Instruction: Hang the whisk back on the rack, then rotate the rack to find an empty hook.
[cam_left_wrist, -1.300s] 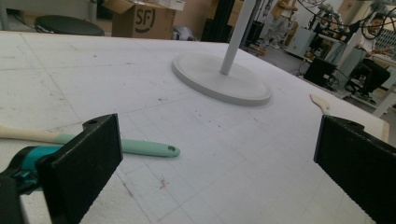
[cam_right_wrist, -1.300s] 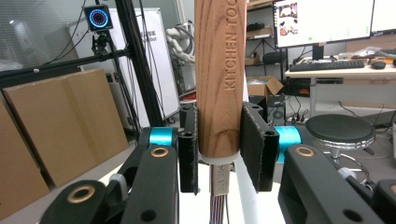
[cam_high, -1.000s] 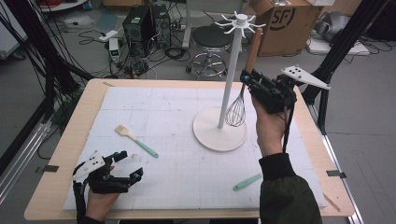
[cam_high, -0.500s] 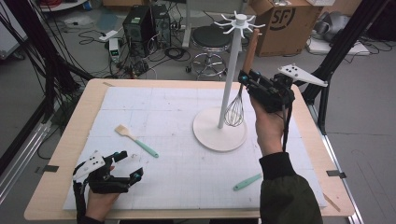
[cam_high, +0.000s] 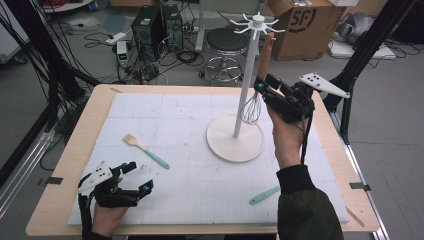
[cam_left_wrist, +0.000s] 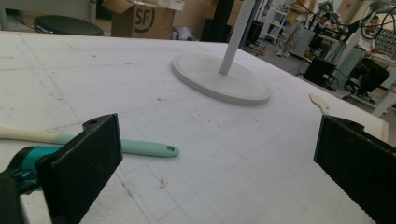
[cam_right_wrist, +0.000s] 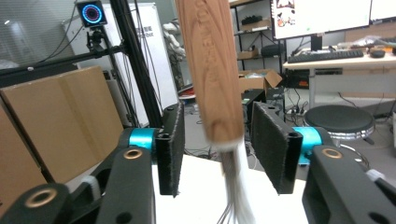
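Observation:
A whisk (cam_high: 250, 110) with a wooden handle (cam_right_wrist: 210, 70) hangs from a hook of the white stand (cam_high: 244, 80), beside its pole. My right gripper (cam_high: 262, 88) is raised at the handle. Its jaws have just been opening, and in the right gripper view the handle stands between the pads (cam_right_wrist: 171, 149) with a gap on each side, so the right gripper (cam_right_wrist: 222, 149) is open. My left gripper (cam_high: 138, 178) rests open at the table's front left, with nothing between its jaws. The left gripper (cam_left_wrist: 215, 172) faces the stand's round base (cam_left_wrist: 219, 81).
A pastry brush with a mint handle (cam_high: 145, 150) lies left of centre, close ahead of the left gripper (cam_left_wrist: 140, 148). A mint green utensil (cam_high: 265, 194) lies near the front edge by the right forearm. A white mat (cam_high: 190, 125) covers the wooden table. A stool and boxes stand behind it.
The right gripper's jaws have spread apart off the whisk handle, and the whisk still hangs at the stand. Neither hand has shifted.

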